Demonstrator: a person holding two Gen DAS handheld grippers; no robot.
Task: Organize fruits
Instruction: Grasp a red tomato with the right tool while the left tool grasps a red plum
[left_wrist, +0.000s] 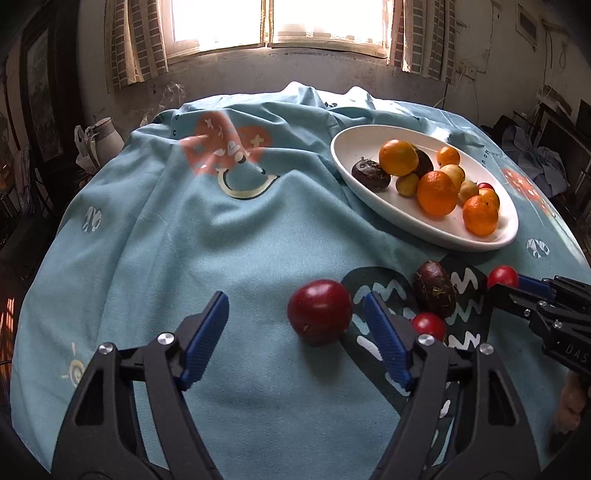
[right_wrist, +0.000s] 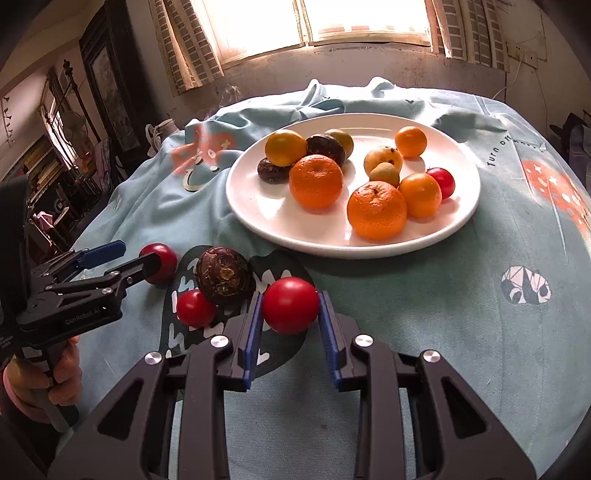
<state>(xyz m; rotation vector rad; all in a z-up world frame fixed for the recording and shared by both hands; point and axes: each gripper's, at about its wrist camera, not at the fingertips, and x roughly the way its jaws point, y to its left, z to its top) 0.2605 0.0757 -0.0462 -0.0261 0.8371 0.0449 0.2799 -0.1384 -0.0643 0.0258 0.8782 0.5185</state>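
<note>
Sunlit blue tablecloth (right_wrist: 406, 332) is carrying a white plate (right_wrist: 258, 206) of fruit; right gripper (right_wrist: 290, 314) is pinching a red tomato (right_wrist: 290, 304) (just off the cloth), left gripper (left_wrist: 295, 317) is gaping around a dark-red plum (left_wrist: 319, 310).

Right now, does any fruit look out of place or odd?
Yes. A wrinkled dark purple passion fruit, a big dark red plum and a small red tomato lie on the blue cloth, beside the white plate holding the other fruit.
</note>
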